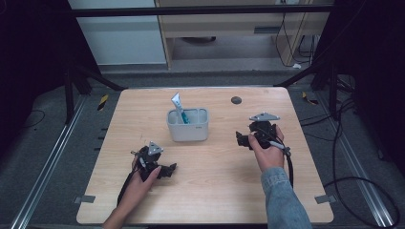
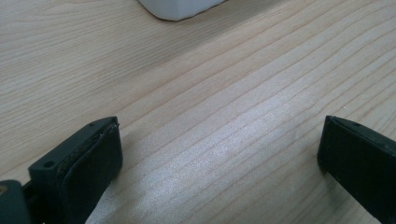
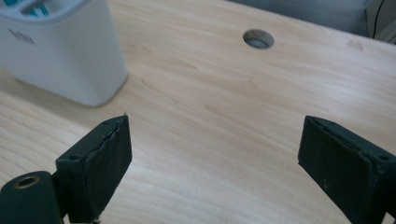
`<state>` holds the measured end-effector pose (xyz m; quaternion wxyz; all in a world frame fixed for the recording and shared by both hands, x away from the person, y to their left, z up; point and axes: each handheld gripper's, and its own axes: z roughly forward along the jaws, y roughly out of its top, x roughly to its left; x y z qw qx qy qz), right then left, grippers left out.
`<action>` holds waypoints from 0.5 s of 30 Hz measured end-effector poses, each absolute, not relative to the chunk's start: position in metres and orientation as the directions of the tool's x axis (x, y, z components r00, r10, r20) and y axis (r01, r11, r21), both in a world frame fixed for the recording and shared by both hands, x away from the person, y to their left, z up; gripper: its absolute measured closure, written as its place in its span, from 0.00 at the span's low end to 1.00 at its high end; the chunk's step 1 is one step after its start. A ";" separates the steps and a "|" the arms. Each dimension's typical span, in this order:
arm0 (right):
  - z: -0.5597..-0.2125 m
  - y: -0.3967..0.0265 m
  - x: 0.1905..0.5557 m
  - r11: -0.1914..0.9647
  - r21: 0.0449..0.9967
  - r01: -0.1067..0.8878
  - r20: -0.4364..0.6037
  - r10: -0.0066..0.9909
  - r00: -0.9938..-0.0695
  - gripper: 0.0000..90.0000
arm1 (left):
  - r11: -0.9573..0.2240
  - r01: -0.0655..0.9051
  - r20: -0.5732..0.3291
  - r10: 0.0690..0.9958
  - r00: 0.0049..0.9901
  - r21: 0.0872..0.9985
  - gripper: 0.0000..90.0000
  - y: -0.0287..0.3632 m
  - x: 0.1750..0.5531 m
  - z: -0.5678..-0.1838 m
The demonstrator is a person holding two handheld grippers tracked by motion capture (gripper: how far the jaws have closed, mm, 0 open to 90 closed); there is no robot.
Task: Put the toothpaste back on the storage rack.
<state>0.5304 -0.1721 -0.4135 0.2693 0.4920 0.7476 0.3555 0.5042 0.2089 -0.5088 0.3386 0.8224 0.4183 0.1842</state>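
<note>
A white holder [image 1: 188, 126] stands at the middle of the wooden table, with a blue-and-white tube [image 1: 179, 108] sticking up out of its left compartment. My left gripper [image 1: 168, 169] rests low near the front left, jaws pointing right, open with bare wood between its pads [image 2: 98, 158]. The holder's lower corner [image 2: 180, 8] peeks in at the top of the left gripper view. My right gripper [image 1: 241, 139] sits right of the holder, jaws pointing left, open and empty. In the right gripper view its pads [image 3: 109, 156] stand wide apart, and the holder [image 3: 60, 56] is at the upper left.
A round cable hole [image 1: 236, 100] lies in the tabletop [image 1: 215, 181] behind the right gripper, also the hole [image 3: 258, 38] in the right gripper view. Black cables trail off the right edge. Metal rails run along the floor on both sides.
</note>
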 end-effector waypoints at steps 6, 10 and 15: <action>-0.435 -0.187 0.522 0.235 0.772 0.590 -0.016 0.936 -0.352 0.10 | -0.420 0.564 0.019 0.813 0.582 0.711 0.00 0.209 0.504 -0.509; -0.454 -0.195 0.517 0.235 0.750 0.618 -0.013 0.939 -0.342 0.10 | -0.420 0.564 0.019 0.813 0.581 0.711 0.00 0.209 0.504 -0.509; -0.469 -0.204 0.515 0.226 0.734 0.640 -0.005 0.945 -0.327 0.10 | -0.419 0.564 0.019 0.814 0.581 0.711 0.00 0.209 0.504 -0.509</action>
